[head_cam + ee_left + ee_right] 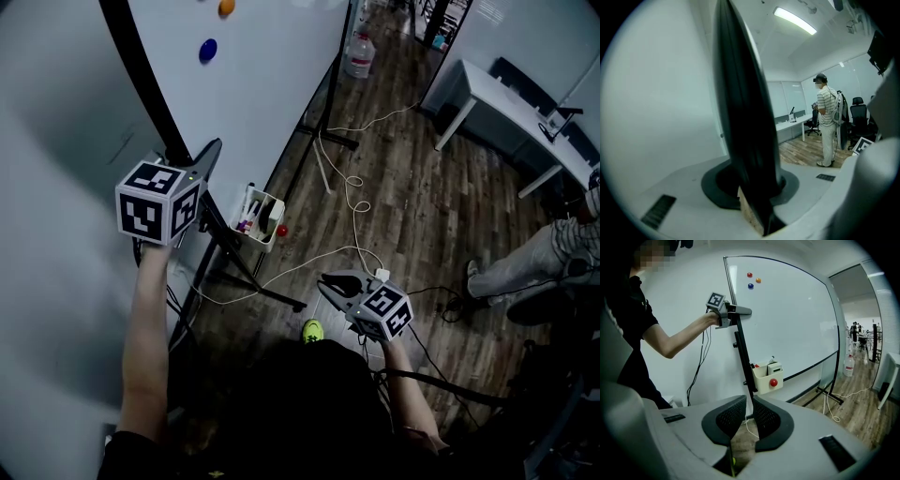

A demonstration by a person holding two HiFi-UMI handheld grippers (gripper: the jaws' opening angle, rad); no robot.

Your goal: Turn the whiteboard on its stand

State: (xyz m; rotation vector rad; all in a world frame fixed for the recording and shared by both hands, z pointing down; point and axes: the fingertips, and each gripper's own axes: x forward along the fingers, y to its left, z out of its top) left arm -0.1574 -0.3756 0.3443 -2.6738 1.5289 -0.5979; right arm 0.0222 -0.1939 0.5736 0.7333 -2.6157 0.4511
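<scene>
The whiteboard (272,66) stands tilted on its black stand (234,258), its white face (787,319) turned toward the room. My left gripper (204,155) is raised and shut on the board's black frame edge (141,75). In the left gripper view that edge (745,117) runs up between the jaws and fills the gap. The right gripper view shows the left gripper (739,311) clamped high on the frame. My right gripper (330,281) hangs lower, over the floor and away from the board. It is shut with nothing in it (746,404).
A white marker tray (258,217) with a red magnet hangs on the stand. Blue and orange magnets (208,49) stick to the board. Cables (352,202) trail over the wood floor. A white desk (506,103) and a seated person's leg (525,262) are at the right.
</scene>
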